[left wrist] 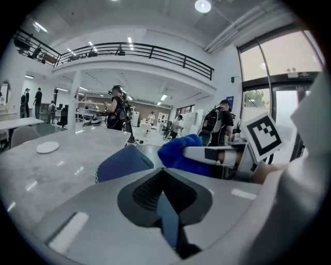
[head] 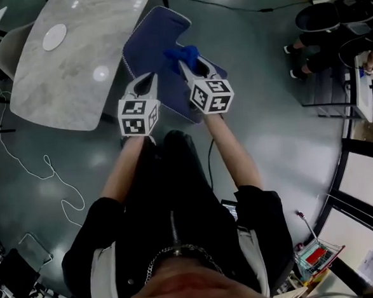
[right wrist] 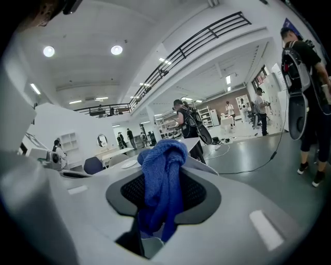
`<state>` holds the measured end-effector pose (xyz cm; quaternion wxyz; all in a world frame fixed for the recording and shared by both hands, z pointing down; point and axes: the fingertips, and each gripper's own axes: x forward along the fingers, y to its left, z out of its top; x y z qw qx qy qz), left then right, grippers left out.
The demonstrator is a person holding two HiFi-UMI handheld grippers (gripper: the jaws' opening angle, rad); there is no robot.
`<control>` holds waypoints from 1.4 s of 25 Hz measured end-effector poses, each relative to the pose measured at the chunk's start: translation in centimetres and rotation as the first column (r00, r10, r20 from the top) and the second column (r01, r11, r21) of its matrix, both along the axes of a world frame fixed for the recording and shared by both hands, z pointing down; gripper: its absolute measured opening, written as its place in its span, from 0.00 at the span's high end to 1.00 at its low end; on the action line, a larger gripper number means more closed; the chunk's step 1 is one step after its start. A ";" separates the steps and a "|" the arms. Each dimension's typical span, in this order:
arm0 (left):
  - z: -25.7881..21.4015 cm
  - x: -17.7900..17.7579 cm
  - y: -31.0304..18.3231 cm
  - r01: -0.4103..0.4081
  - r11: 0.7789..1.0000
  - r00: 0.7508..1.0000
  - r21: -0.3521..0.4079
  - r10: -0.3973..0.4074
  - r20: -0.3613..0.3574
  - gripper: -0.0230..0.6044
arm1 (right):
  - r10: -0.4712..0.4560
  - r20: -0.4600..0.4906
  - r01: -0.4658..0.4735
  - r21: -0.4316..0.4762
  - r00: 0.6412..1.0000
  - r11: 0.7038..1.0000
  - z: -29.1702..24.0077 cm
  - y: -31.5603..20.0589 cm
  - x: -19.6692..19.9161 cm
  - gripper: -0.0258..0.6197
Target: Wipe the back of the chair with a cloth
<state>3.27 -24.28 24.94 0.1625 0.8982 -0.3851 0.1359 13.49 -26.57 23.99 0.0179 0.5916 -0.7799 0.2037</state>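
Observation:
The blue chair [head: 150, 39] stands by the table, its padded back [left wrist: 121, 163] rising ahead of both grippers. A blue knitted cloth [head: 181, 52] is bunched over the top of the chair back. My right gripper [head: 182, 64] is shut on the cloth [right wrist: 161, 178], which hangs in folds between its jaws and hides the tips. My left gripper [head: 148, 79] hovers just left of it over the chair's edge, jaws together with nothing between them. In the left gripper view, the cloth [left wrist: 178, 151] and the right gripper [left wrist: 222, 155] show close on the right.
A grey marble table [head: 72, 64] with a white plate [head: 54, 36] lies left of the chair. A white cable [head: 44, 168] trails on the floor at left. Other people [head: 331, 27] and desks are at the far right.

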 end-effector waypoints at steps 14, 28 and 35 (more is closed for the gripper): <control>13.8 6.2 -6.5 0.038 0.999 0.992 -0.008 -0.039 -0.118 0.96 | -0.015 -0.076 0.026 0.148 0.997 0.989 12.7 -9.5 3.8 0.75; 21.7 7.9 -7.9 0.010 0.996 0.985 0.088 0.006 -0.170 0.96 | -0.035 -0.129 0.080 0.359 0.991 0.930 13.8 -17.9 3.8 0.75; 23.1 8.5 -6.4 -0.012 0.990 0.996 0.139 0.025 -0.086 0.96 | 0.020 -0.150 0.049 0.442 0.988 0.896 7.7 -21.9 4.5 0.75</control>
